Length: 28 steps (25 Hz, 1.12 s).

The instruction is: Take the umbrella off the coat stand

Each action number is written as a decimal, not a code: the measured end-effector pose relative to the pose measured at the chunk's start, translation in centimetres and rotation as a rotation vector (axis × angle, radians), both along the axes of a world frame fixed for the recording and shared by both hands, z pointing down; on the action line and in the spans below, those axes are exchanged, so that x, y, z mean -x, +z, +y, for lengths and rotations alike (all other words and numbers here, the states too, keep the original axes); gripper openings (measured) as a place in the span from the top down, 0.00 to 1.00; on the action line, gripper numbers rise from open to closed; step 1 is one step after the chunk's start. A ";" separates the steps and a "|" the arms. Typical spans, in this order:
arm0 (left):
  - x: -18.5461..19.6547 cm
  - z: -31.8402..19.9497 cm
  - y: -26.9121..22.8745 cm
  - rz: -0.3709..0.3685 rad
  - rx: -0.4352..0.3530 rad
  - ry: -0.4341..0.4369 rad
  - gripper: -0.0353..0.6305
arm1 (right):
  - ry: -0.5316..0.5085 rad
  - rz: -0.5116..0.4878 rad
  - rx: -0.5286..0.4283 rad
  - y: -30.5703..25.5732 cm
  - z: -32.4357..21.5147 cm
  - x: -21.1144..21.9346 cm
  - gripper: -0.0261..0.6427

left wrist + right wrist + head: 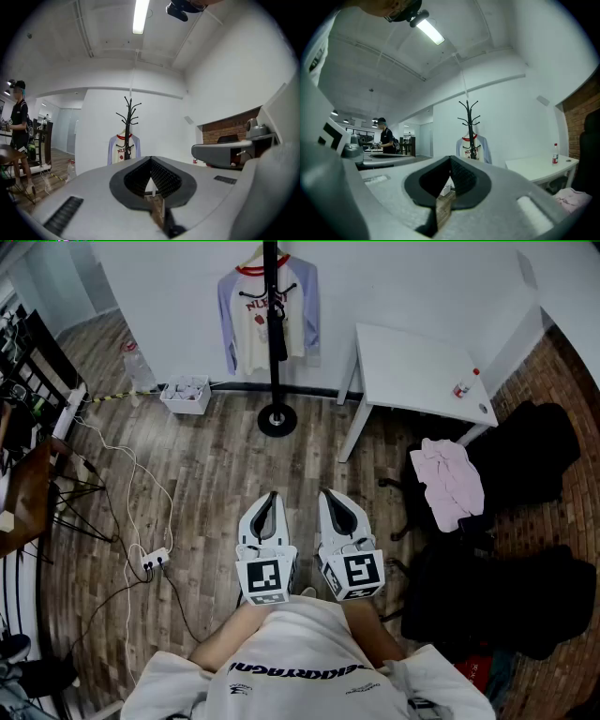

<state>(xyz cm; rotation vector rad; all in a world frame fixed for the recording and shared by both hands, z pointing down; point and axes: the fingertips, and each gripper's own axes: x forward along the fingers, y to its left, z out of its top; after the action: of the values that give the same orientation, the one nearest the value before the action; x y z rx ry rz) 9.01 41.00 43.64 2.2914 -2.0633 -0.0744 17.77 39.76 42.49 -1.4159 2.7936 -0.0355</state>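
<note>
The left tongs (272,494) and right tongs (329,491) are held side by side and level in front of the person's chest, tips pointing across the wooden floor (216,484) towards the coat stand (273,381). Both are closed tip to tip with nothing between them, as the left gripper view (151,160) and right gripper view (450,158) show. The stand is upright against the white wall, well apart from both tongs. A white shirt (249,329) with lilac sleeves hangs on it, and the dark umbrella (278,334) hangs down the pole in front of that shirt. To the stand's right is a white surface (412,367) with a small bottle (461,388) near its edge. To its left a white bin (186,396) sits on the floor. A pink cloth (448,479) lies over a dark chair (525,442).
</note>
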 end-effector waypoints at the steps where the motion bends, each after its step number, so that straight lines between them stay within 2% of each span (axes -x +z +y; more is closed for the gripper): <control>1: -0.3 0.0 0.0 -0.001 0.002 0.000 0.95 | -0.003 -0.004 -0.001 -0.1 0.0 -0.2 0.97; 7: -2.3 0.1 0.0 -0.022 -0.004 0.007 0.95 | -0.026 -0.065 0.049 0.3 -0.5 -2.0 0.97; 10: -3.3 0.3 0.4 -0.026 0.000 -0.002 0.95 | -0.029 -0.075 0.044 0.4 -0.7 -3.3 0.96; 15: -5.2 1.4 2.2 -0.033 0.028 -0.009 0.95 | -0.050 -0.077 0.047 1.2 -0.3 -4.8 0.96; 19: -5.9 1.3 2.2 -0.034 0.022 -0.015 0.95 | -0.071 -0.072 0.041 1.2 -0.3 -5.1 0.96; 28: -5.9 -1.7 2.3 -0.010 0.004 -0.009 0.95 | -0.073 -0.038 0.032 1.6 -3.2 -4.9 0.96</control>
<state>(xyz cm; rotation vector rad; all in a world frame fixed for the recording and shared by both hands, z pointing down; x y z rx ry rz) 14.91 39.28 45.95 2.2850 -2.0764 -0.0598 22.64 36.61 44.12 -1.3045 2.8254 -0.1069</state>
